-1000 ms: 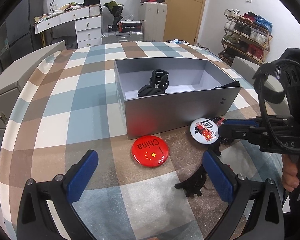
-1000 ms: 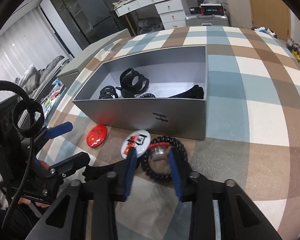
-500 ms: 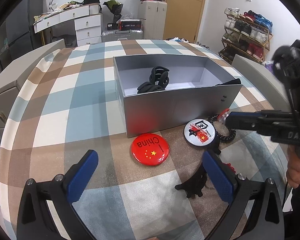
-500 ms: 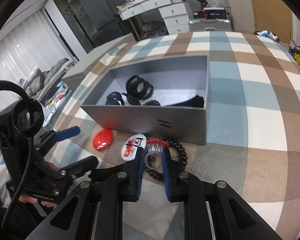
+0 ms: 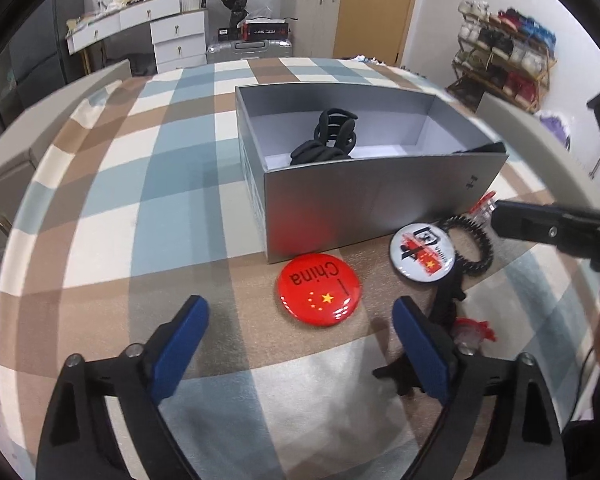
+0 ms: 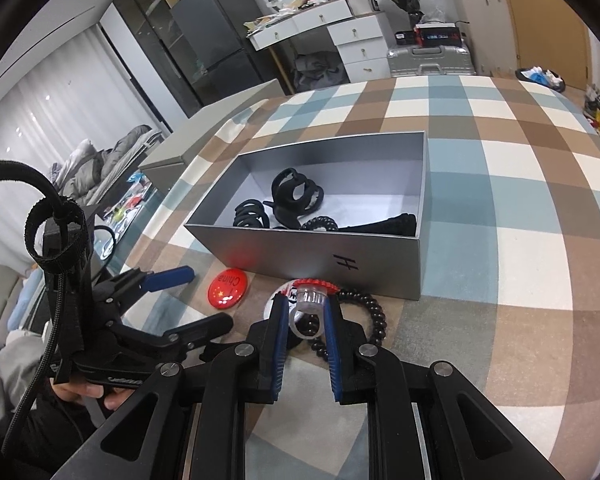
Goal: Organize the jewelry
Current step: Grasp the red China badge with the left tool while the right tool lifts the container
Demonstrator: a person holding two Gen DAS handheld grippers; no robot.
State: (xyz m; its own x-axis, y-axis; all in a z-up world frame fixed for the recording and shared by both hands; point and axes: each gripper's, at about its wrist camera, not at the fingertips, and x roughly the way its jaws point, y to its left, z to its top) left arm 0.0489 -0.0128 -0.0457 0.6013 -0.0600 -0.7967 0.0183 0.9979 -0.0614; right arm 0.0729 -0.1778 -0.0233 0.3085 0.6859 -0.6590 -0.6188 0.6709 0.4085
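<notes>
The right gripper point(image 6: 307, 312) has lifted, pinching the clear plastic ring point(image 6: 309, 307) with its red frill off the cloth, just short of the grey box point(image 6: 324, 258). So that piece looks bound for the box, while the left gripper point(image 5: 300, 342) is closing, nothing between its jaws, over the red badge point(image 5: 319, 289).
</notes>
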